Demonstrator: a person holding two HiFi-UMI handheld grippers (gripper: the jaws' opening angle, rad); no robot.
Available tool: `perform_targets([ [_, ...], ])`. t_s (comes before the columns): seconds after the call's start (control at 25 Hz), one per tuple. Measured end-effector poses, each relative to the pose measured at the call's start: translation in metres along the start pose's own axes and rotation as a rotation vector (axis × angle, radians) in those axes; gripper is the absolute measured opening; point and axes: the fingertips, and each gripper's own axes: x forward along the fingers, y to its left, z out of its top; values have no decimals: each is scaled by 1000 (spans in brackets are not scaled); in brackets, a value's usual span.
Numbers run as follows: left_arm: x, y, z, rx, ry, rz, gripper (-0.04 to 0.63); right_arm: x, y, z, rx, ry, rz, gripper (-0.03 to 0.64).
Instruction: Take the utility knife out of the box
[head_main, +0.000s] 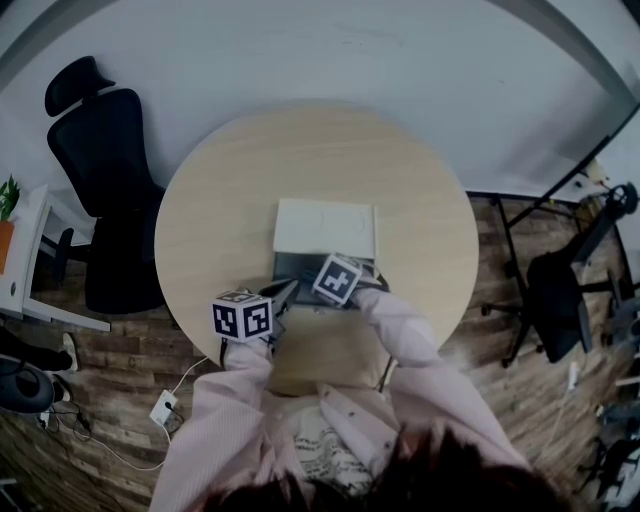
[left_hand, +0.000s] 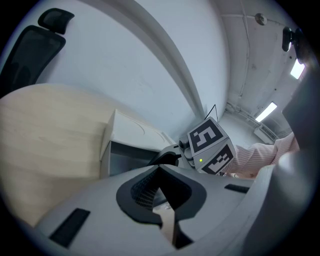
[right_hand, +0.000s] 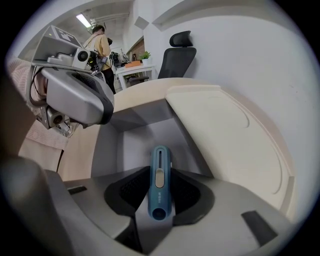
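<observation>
The slim blue plastic utility knife (right_hand: 160, 180) is clamped between the jaws of the right gripper (right_hand: 159, 201), over the floor of the open grey cream-lidded box (right_hand: 135, 145) on the round pale wooden table (head_main: 220, 200). The jaws of the left gripper (left_hand: 163, 200) are closed on nothing.

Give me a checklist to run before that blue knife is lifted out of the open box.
1. Grip: right tongs shut on the utility knife: ok.
2. Way out: lid of the box folded open: ok.
3. Other side: left tongs shut, empty, off to one side: ok.
4. Is the blade retracted: cannot tell.
5. Is the box held steady: cannot tell.
6. Bare table beside the box: ok.
</observation>
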Motion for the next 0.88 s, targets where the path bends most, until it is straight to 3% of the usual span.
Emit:
perform_targets([
  [0.32,2,-1,-2,-7,2,-3,9,-5,-8,-12,-14,58,-46,129],
  [0.88,0,-1,-8,-7,16,-6,9,-7,8,3,22,-66,25,129],
])
